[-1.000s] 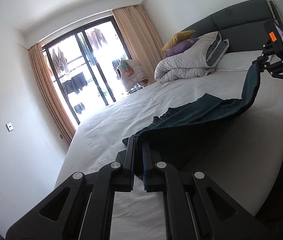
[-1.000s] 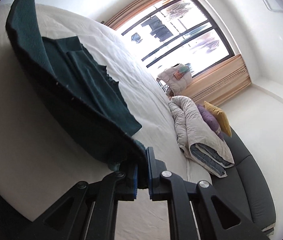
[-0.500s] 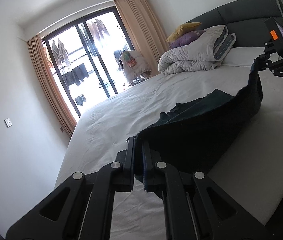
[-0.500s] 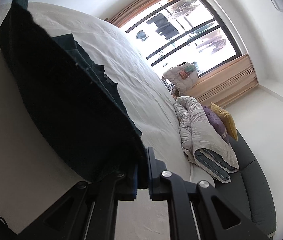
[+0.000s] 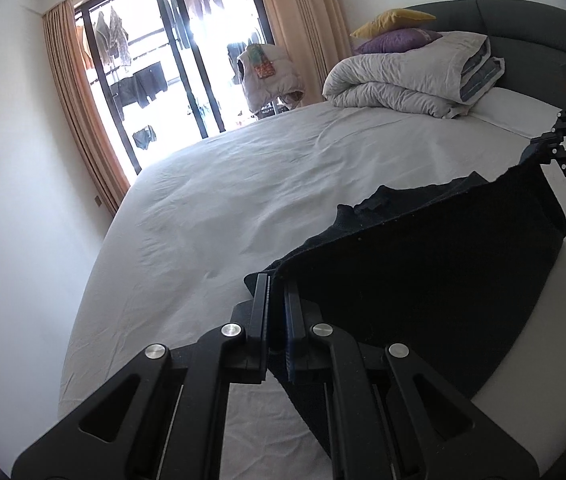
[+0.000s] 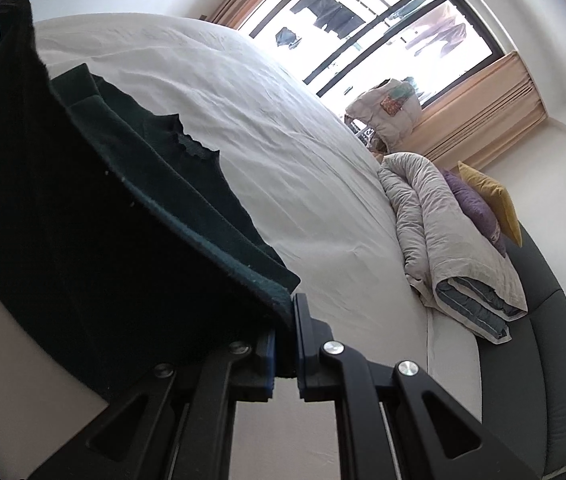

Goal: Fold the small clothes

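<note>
A dark green garment hangs stretched between my two grippers above the white bed. My left gripper is shut on one corner of its raised edge. In the left wrist view the right gripper shows at the far right, pinching the other corner. In the right wrist view my right gripper is shut on the garment, whose near half hangs as a dark sheet. The far part still lies on the bed, with a ragged edge showing. The left gripper's tips are hidden there behind the cloth.
A rolled grey duvet with a purple pillow and a yellow pillow lies at the dark headboard. Glass doors with curtains and a bundle of bedding stand beyond the bed.
Both grippers have carried the held edge across the bed, lifting the garment so it now hangs as a steep sheet folding over its far part. The grips stayed shut.
</note>
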